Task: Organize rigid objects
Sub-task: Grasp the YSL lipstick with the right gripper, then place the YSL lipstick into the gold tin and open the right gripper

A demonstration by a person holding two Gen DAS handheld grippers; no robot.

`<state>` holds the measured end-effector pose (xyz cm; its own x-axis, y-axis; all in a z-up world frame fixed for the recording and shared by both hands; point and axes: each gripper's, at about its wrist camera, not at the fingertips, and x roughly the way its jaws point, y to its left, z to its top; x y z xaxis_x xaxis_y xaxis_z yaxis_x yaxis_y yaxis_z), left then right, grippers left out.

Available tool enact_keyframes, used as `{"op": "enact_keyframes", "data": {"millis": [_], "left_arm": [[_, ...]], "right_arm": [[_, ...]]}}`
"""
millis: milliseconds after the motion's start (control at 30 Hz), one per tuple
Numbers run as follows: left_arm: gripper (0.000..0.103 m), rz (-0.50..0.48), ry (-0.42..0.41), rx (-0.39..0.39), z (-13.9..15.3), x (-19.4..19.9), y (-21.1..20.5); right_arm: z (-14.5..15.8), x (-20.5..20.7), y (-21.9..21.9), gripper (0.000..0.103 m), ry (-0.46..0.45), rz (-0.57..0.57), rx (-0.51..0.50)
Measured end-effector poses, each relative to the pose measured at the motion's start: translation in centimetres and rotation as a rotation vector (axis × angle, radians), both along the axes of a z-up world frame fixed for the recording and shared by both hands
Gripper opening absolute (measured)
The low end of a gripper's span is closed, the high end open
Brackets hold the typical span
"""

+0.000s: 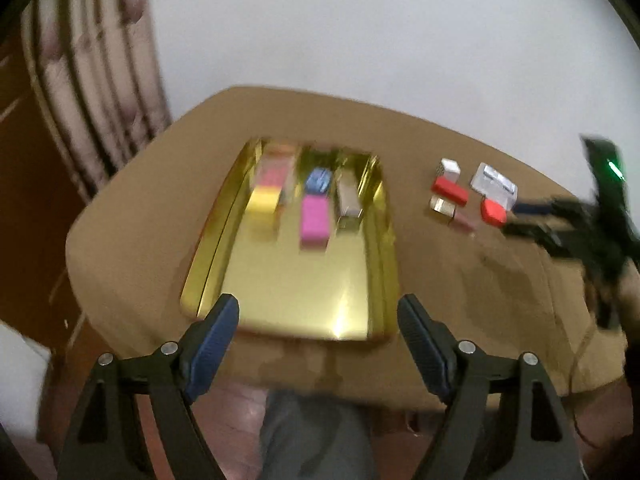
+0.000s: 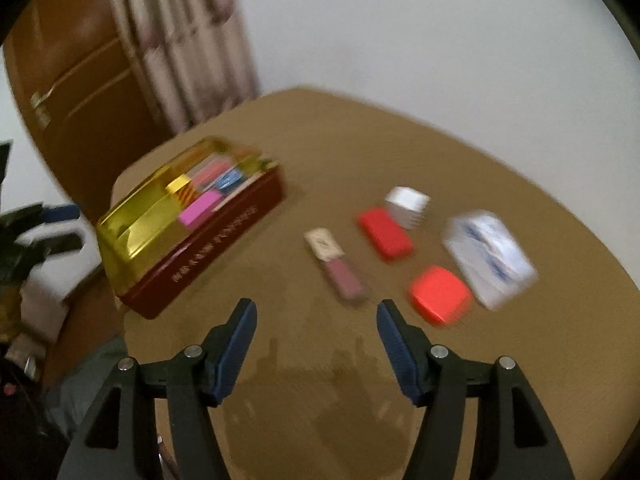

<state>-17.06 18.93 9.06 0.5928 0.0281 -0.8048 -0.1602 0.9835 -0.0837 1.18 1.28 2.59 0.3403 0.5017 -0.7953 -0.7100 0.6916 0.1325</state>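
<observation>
While both grippers, left (image 1: 318, 316) and right (image 2: 316, 320), hang wide open and empty, loose items lie right of the gold tin (image 1: 280, 300).

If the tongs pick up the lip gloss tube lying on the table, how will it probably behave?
The lip gloss tube looks hard and narrow, so probably stiff and light. Its smooth clear body may slip between the pads. It lies flat; whether it is round and could roll is too blurred to tell.
</observation>
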Motion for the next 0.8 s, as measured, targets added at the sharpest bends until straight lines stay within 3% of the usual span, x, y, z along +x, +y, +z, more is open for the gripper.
{"op": "enact_keyframes", "data": {"millis": [133, 200, 267, 367, 467, 667, 700, 733, 800], "left_arm": [[0.078, 0.078, 0.055, -0.014, -2.7, -2.8, 2.0], [0.078, 0.094, 0.090, -0.031, -3.8, -3.6, 2.8], [0.078, 0.108, 0.108, -0.054, -4.7, -3.9, 3.5], [0.078, 0.102, 0.134, -0.069, -5.7, -3.7, 3.8], [0.078, 0.082, 0.147, -0.078, -6.3, -3.6, 3.6], [0.078, 0.057, 0.134, -0.049, -6.3, -3.8, 3.2], [0.078, 0.061, 0.127, -0.044, -6.2, -3.9, 3.3], [0.078, 0.066, 0.123, -0.042, -6.1, -4.0, 3.4], [0.078, 0.080, 0.113, -0.044, -5.7, -4.2, 3.7]], "right_arm": [[-1.3, 1.7, 3.4, 0.059, 0.047, 0.082, -0.081], [-2.4, 2.6, 5.0, 0.047, 0.065, 0.116, -0.140], [-3.1, 2.9, 5.8, 0.042, 0.078, 0.131, -0.179], [-4.3, 4.0, 6.6, 0.041, 0.083, 0.127, -0.235], [-4.3, 5.5, 6.6, 0.041, 0.107, 0.103, -0.225], [-6.6, 5.5, 6.9, 0.040, 0.143, 0.107, -0.315], [-6.4, 5.3, 6.9, 0.026, 0.135, 0.099, -0.310], [-6.2, 5.3, 6.6, 0.020, 0.148, 0.070, -0.297], [-5.3, 5.0, 5.8, 0.020, 0.168, 0.009, -0.245]]}}
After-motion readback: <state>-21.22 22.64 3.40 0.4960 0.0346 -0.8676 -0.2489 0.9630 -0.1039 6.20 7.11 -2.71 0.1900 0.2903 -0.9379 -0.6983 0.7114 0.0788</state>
